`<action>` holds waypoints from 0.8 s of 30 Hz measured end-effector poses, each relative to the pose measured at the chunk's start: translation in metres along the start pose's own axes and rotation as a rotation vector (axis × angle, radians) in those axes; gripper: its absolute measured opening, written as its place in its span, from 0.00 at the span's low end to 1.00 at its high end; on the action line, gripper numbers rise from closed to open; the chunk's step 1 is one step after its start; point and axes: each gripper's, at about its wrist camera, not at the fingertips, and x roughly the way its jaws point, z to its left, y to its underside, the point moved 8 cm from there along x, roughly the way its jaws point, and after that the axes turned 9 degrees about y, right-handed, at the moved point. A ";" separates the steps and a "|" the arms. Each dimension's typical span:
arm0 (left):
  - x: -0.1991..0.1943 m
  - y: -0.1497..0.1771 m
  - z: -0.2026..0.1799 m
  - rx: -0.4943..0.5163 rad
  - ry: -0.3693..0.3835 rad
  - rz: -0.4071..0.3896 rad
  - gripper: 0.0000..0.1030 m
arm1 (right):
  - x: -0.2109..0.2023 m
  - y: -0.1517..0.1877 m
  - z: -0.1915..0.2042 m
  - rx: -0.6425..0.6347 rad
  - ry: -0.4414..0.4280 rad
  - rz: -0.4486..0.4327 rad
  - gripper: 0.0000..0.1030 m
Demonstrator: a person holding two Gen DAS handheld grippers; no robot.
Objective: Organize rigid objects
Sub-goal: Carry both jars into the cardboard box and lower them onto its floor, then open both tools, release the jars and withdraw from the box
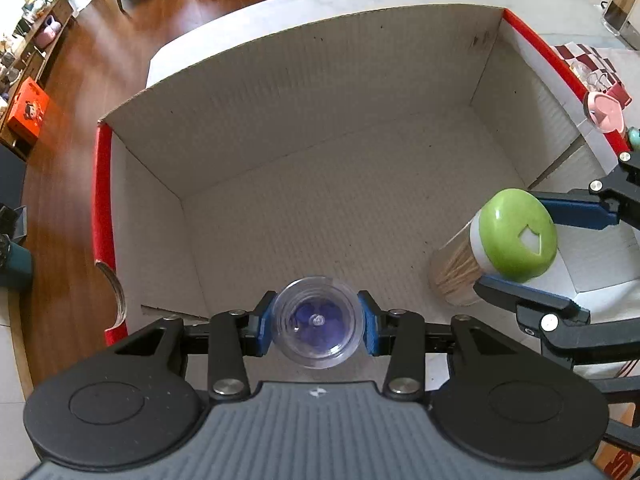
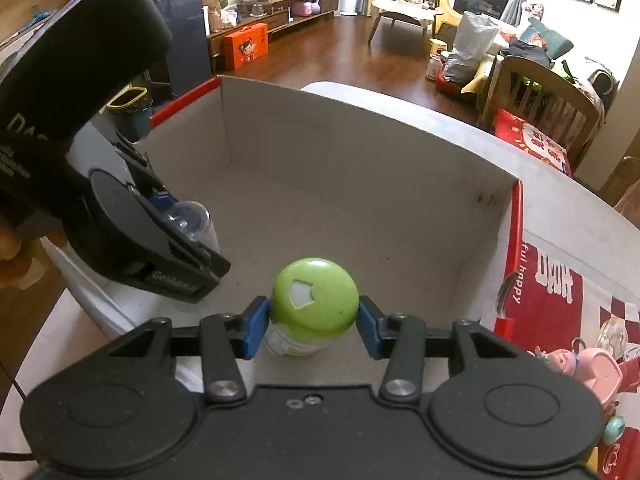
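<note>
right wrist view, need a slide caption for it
Right gripper clamps a green-lidded toothpick jar over the open cardboard box, left gripper alongside holding a clear cup.

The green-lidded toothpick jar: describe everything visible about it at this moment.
The toothpick jar is a clear plastic cylinder packed with pale wooden toothpicks, with a white collar and a domed, glossy green lid bearing a white arrow-shaped opening. It stands roughly upright over the near right part of the cardboard box; whether its base touches the floor is unclear. The right gripper flanks the lid with its blue pads at either side. Nothing else touches it.
</note>
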 end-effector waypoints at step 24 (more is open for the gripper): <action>-0.048 0.010 -0.017 0.004 -0.088 -0.147 0.66 | -0.062 0.000 -0.034 0.128 -0.076 -0.122 0.77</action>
